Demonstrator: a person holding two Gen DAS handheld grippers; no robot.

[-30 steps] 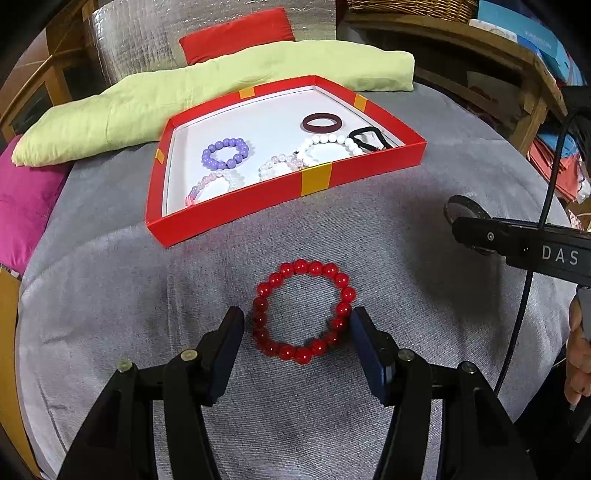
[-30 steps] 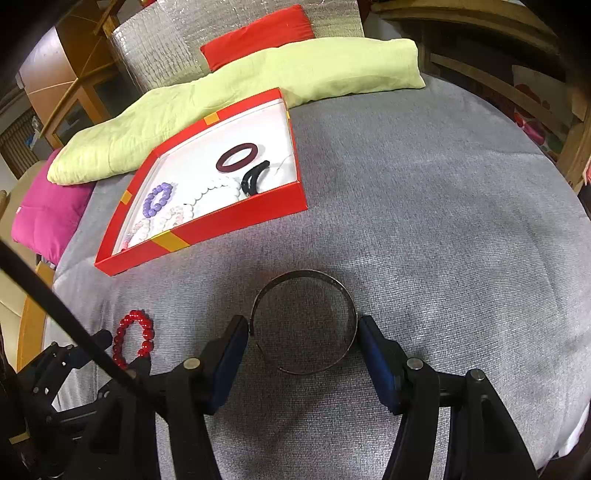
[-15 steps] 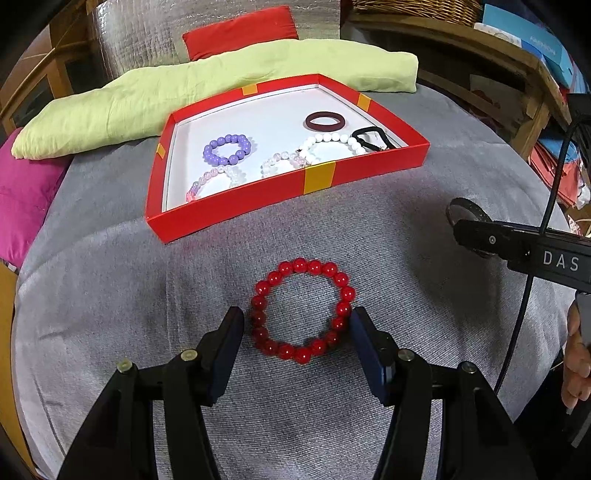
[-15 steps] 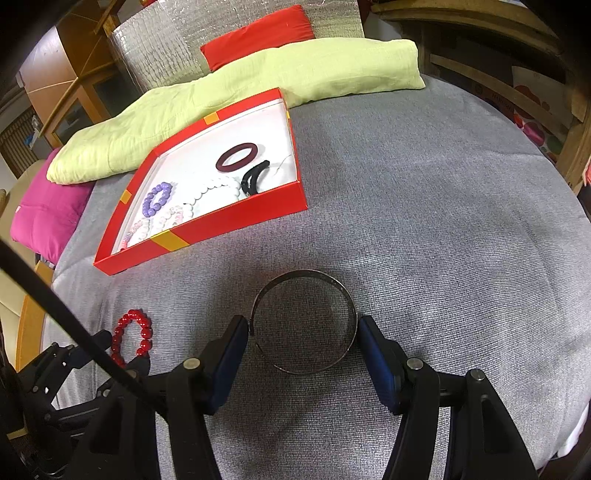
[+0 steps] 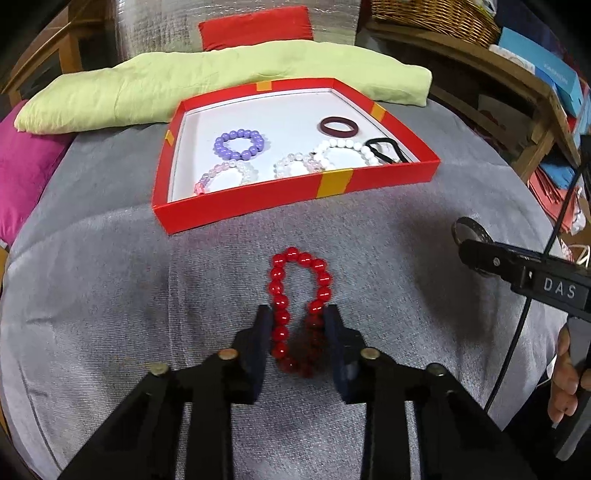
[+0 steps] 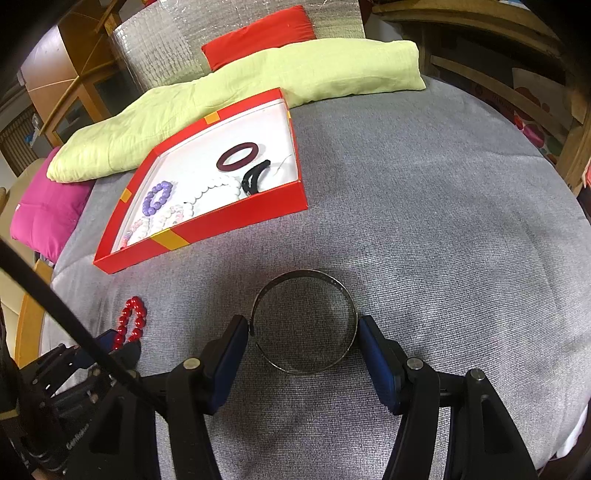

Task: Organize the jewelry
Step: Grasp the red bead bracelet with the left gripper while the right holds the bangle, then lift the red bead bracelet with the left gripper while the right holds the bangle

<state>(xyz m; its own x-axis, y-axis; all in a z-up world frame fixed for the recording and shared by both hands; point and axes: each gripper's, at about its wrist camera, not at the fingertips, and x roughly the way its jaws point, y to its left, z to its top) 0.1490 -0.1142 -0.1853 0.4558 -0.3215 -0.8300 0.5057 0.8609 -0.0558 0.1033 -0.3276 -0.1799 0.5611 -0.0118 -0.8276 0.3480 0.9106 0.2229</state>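
Note:
My left gripper [image 5: 297, 317] is shut on a red bead bracelet [image 5: 300, 291], squeezed into a narrow loop on the grey cloth. The bracelet also shows in the right wrist view [image 6: 131, 321]. My right gripper [image 6: 303, 328] is open, its blue pads on either side of a thin metal bangle [image 6: 304, 321] lying flat on the cloth. A red box [image 5: 258, 199] with a white floor lies beyond, holding a purple bead bracelet [image 5: 239, 143], pale bead bracelets [image 5: 347, 147], a dark red ring bangle [image 5: 338, 126] and a black hair tie [image 5: 386, 149].
A light green pillow [image 5: 207, 85], a red cushion [image 5: 255, 26] and a pink cushion [image 5: 22, 166] lie behind and left of the box. Wooden shelving [image 5: 517, 81] stands at the right. The right gripper's body [image 5: 524, 273] shows at the right edge.
My left gripper has closed on the red bead bracelet and pressed it from a round ring into a narrow loop. The right gripper and the metal bangle have not moved.

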